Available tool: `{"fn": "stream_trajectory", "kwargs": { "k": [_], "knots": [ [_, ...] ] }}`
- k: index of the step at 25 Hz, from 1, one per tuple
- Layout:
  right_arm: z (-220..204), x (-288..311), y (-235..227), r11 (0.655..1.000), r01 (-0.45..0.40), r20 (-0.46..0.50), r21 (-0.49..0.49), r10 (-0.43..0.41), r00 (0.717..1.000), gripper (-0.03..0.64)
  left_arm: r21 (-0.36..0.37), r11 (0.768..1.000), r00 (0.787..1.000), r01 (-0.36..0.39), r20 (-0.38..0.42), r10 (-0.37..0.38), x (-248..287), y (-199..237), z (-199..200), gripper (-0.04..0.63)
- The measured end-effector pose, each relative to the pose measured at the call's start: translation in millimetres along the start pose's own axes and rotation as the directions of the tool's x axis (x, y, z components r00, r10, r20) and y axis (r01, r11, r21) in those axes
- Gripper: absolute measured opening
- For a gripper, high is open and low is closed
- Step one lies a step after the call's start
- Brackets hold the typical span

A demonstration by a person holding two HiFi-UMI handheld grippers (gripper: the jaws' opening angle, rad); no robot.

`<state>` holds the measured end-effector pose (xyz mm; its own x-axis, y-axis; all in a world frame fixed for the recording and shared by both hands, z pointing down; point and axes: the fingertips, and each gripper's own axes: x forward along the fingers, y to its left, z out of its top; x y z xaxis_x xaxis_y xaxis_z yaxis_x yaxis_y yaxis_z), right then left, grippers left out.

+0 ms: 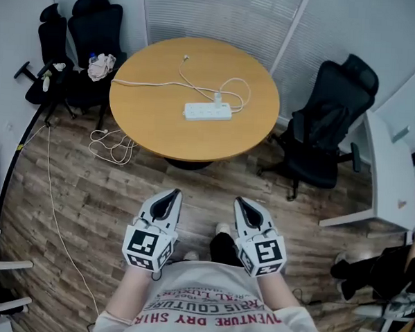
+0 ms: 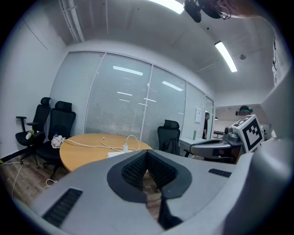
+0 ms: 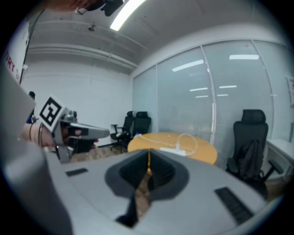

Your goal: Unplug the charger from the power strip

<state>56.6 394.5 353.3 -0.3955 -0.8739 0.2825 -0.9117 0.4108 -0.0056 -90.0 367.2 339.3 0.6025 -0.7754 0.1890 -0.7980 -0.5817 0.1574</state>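
A white power strip (image 1: 207, 111) lies on the round wooden table (image 1: 154, 124), with a white charger (image 1: 217, 98) plugged into its right part and a white cable (image 1: 184, 84) looping across the tabletop. The same strip (image 3: 173, 150) and charger (image 2: 125, 148) show small and far off in both gripper views. My left gripper (image 1: 171, 195) and right gripper (image 1: 242, 201) hover side by side over the wooden floor, well short of the table. Both are shut with nothing between the jaws.
A black office chair (image 1: 325, 130) stands right of the table; two more chairs (image 1: 82, 41) stand at the back left, one bearing a crumpled cloth (image 1: 100, 67). A white cable (image 1: 111, 146) coils on the floor left of the table. A white desk (image 1: 384, 178) is at the right.
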Motion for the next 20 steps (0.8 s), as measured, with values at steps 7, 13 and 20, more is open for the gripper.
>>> {"fn": "stream_trajectory", "kwargs": {
  "k": [7,13,20],
  "knots": [
    [1,68,-42,0.999,-0.046,0.0,0.02,0.046,0.999,0.029,0.008,0.997,0.996,-0.083,-0.011,0.083,46,39,1,0.032],
    [27,152,-113,0.996,-0.094,0.018,0.01,0.094,0.995,0.029,0.025,0.98,0.98,-0.199,-0.012,0.199,106,81,18,0.032],
    [57,240,-183,0.98,-0.197,-0.001,-0.038,0.197,0.98,0.029,0.021,0.965,0.964,-0.263,-0.019,0.264,212,114,46,0.032]
  ]
}}
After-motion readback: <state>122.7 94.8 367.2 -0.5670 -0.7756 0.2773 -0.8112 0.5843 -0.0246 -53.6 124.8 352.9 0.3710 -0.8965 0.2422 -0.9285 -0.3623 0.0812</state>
